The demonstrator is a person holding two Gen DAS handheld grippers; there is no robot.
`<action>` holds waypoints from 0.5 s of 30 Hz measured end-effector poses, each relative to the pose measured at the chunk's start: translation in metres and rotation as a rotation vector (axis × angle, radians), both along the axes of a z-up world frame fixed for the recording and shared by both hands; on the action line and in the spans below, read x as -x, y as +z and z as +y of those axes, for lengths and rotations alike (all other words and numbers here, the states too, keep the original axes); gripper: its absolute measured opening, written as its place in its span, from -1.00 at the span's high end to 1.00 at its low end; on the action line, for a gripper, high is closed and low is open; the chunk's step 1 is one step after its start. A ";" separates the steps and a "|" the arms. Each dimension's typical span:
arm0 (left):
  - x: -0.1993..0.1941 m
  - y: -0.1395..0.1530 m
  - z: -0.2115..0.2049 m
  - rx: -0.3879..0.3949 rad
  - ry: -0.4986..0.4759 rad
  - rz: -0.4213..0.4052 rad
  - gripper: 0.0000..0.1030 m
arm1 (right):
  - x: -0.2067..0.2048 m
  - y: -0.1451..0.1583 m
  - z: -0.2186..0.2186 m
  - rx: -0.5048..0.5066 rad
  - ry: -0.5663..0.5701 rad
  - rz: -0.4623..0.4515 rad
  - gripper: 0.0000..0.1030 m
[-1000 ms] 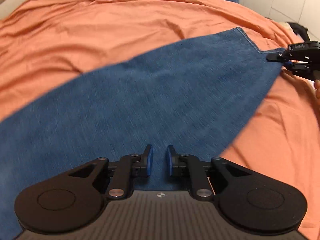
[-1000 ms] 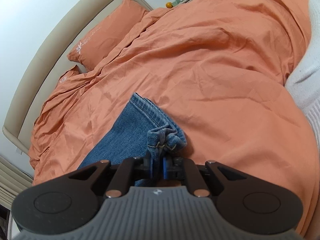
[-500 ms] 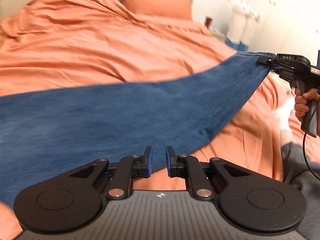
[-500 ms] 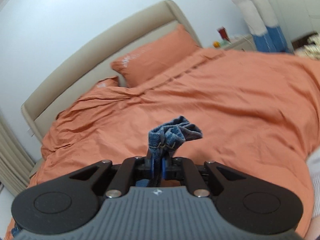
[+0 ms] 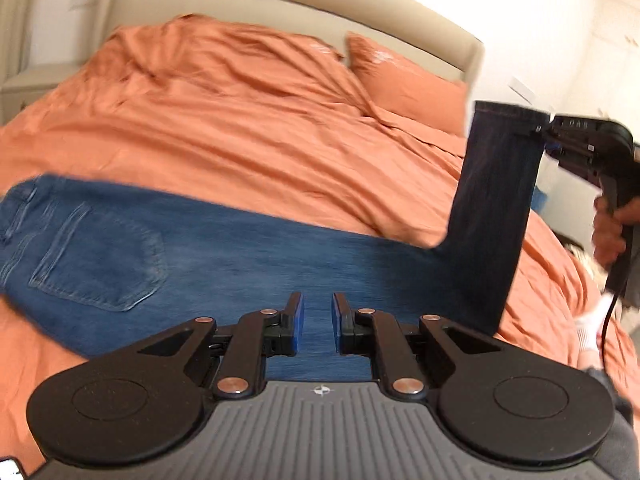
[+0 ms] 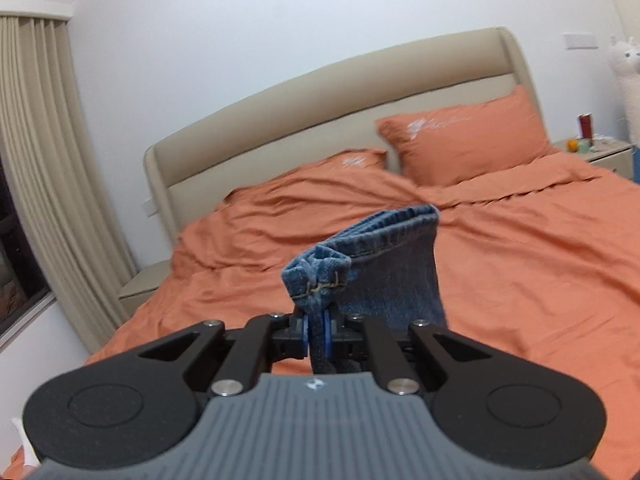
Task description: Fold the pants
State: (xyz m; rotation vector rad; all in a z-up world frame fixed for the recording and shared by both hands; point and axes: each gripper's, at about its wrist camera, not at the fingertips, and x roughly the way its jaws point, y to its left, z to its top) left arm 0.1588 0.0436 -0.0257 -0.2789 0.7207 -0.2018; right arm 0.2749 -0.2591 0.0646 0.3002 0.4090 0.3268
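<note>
Blue jeans point(image 5: 224, 256) lie across the orange bed, back pocket and waist at the left. Their leg end point(image 5: 500, 184) hangs lifted at the right, held at the hem by my right gripper point(image 5: 546, 136). In the right wrist view that gripper point(image 6: 317, 330) is shut on the bunched hem point(image 6: 360, 264), raised above the bed. My left gripper point(image 5: 317, 328) hovers just over the middle of the jeans, jaws a little apart with nothing between them.
The orange duvet point(image 5: 240, 120) covers the bed, with pillows point(image 6: 464, 144) against a beige headboard point(image 6: 320, 100). A nightstand point(image 6: 600, 152) with small items stands at the right, curtains point(image 6: 44, 160) at the left. A person's hand point(image 5: 612, 224) holds the right gripper's handle.
My right gripper has lifted the hem up and off the bed, so the leg end now hangs upright. My left gripper has swung so the waist and back pocket show.
</note>
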 end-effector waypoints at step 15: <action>-0.019 -0.086 0.077 0.276 0.054 0.171 0.29 | 0.030 -0.198 0.199 0.308 0.314 0.376 0.84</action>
